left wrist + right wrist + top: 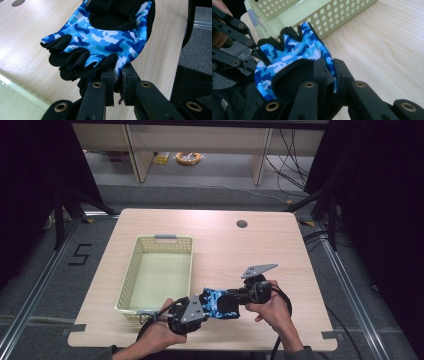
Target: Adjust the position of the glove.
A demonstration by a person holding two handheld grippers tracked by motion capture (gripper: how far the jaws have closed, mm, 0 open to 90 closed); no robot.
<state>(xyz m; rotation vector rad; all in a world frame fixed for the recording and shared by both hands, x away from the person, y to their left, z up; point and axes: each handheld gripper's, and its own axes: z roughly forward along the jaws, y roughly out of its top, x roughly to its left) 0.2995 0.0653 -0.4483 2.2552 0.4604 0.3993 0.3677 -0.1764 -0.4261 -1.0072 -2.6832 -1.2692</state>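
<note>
Because both the left gripper (116, 80) and right gripper (329, 72) pinch only the glove's (220, 302) thin edges, it could slip free short of the basket (131, 270) at ten o'clock.

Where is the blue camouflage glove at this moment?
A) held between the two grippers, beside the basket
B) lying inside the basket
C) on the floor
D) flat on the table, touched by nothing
A: the left gripper and the right gripper each pinch an edge of the glove, beside the basket.
</note>
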